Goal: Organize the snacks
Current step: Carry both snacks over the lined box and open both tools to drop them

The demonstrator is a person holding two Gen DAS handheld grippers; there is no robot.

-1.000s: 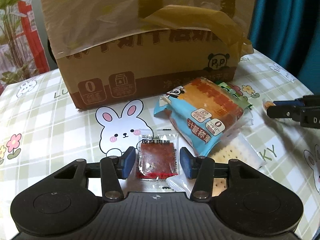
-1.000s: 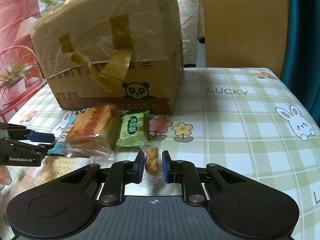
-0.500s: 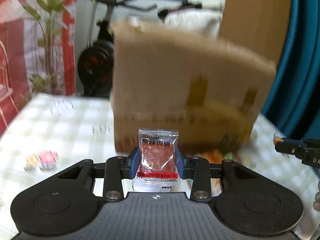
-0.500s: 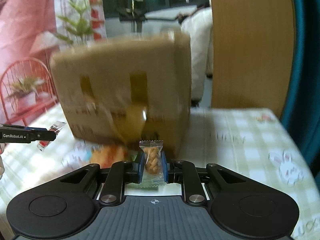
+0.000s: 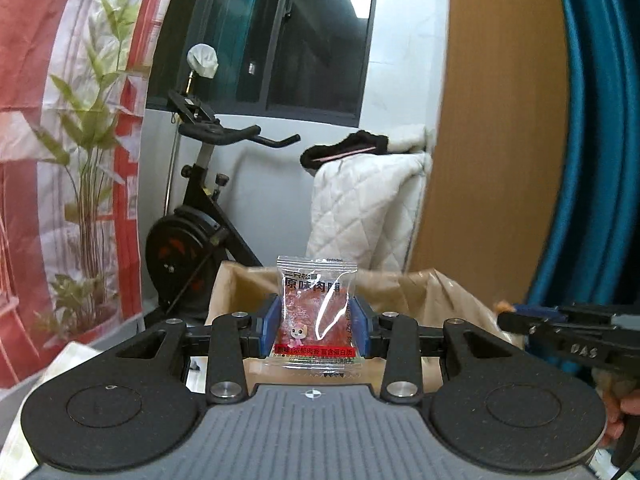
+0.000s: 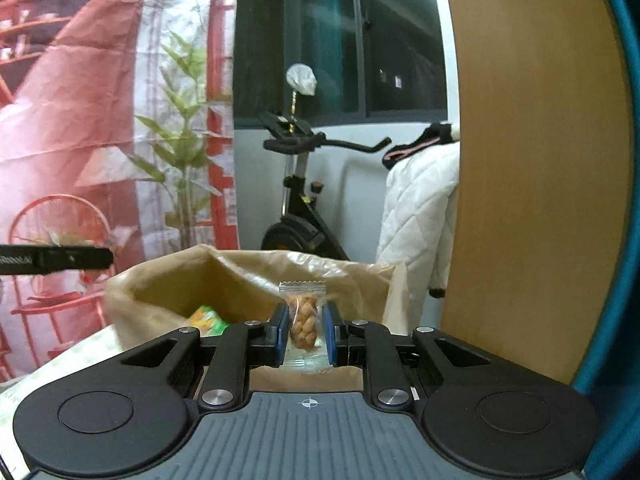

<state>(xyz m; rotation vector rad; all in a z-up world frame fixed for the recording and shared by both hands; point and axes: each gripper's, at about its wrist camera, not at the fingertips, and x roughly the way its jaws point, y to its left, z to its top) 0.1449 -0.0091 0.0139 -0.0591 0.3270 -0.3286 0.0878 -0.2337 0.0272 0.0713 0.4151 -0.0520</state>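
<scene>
My left gripper point(image 5: 316, 330) is shut on a clear packet of red dried meat point(image 5: 316, 312), held upright above the open top of the cardboard box point(image 5: 404, 284). My right gripper point(image 6: 305, 334) is shut on a small clear packet with a braided twist snack point(image 6: 303, 318), also raised over the plastic-lined box point(image 6: 168, 280). A green and orange packet point(image 6: 208, 320) lies inside the box. The right gripper point(image 5: 520, 320) shows at the right edge of the left wrist view, and the left gripper point(image 6: 80, 258) at the left edge of the right wrist view.
Behind the box stand an exercise bike point(image 5: 200, 232), a potted plant point(image 5: 88, 184) and a white quilted jacket point(image 5: 360, 208) hung by a wooden panel point(image 5: 492, 120). A teal curtain point(image 5: 592, 140) hangs at the right. A corner of the checked tablecloth point(image 6: 60, 368) shows low left.
Both grippers closed on their packets on the table and lifted them. They have risen from the tabletop to above the open box, and the views now look over its rim.
</scene>
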